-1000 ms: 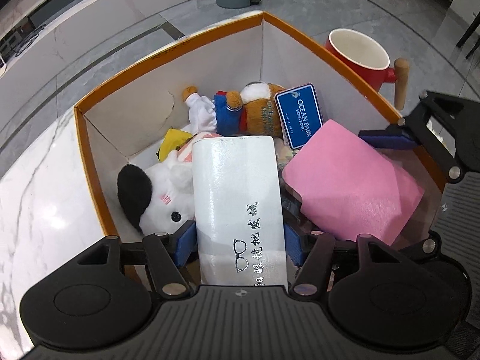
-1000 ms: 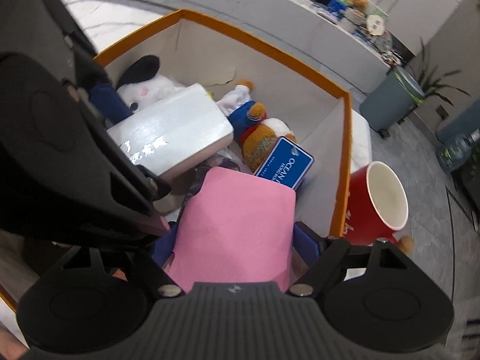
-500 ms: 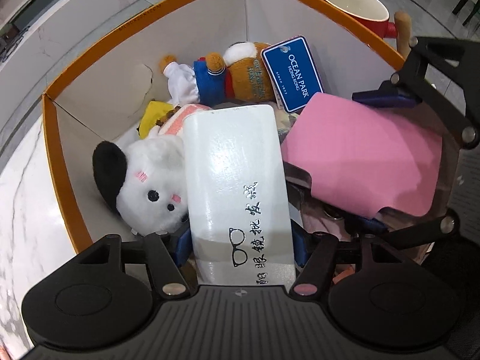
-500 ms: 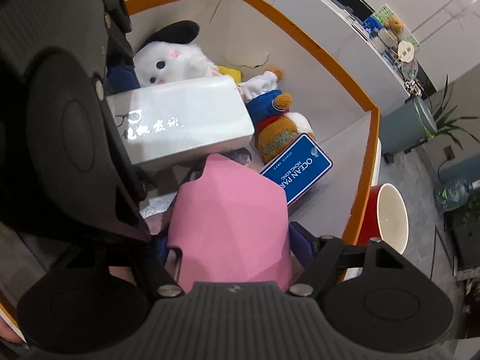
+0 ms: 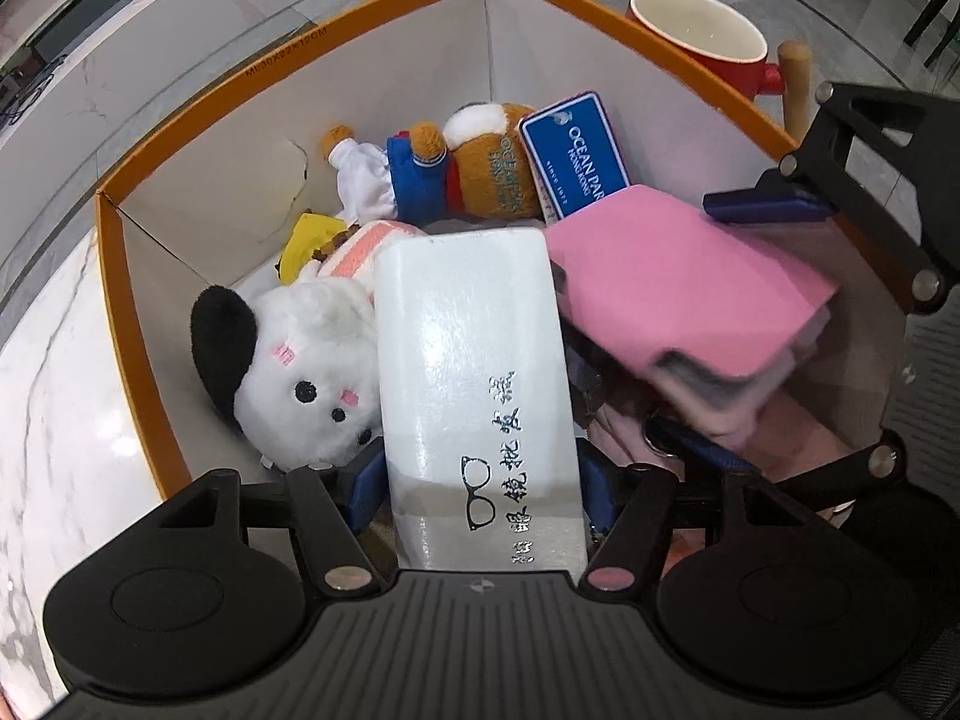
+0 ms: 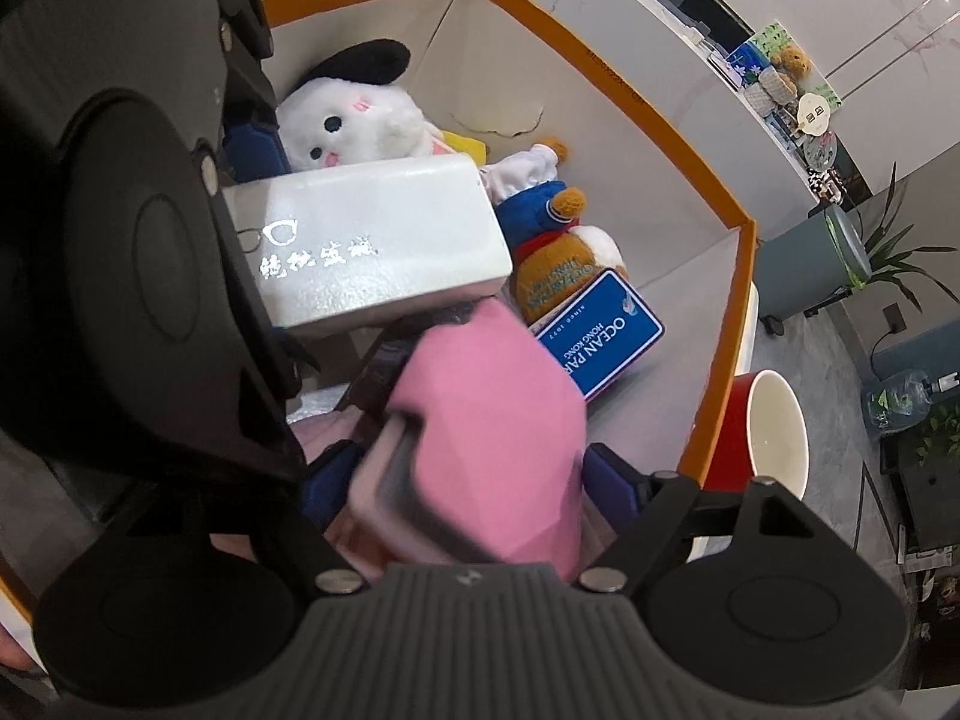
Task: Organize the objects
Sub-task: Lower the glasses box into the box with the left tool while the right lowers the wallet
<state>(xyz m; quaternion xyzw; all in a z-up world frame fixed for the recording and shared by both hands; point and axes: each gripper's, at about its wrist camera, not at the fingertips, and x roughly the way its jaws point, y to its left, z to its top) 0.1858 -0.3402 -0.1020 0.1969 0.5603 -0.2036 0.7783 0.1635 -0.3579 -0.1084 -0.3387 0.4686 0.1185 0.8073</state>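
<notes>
Inside orange-rimmed cardboard box [image 5: 114, 276]: fluffy white plush dog [image 5: 300, 378] at left; left gripper [image 5: 480, 480] clamps glossy white rectangular case [image 5: 474, 372] mid-box; right gripper [image 6: 474, 480], jaws just widened, straddles blurred matte pink case [image 6: 498, 420]; grip unclear.

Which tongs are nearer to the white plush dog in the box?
Left. The left tongs carry the white case right beside the white plush dog; the right tongs, with the pink case, sit beyond that white case.
</notes>
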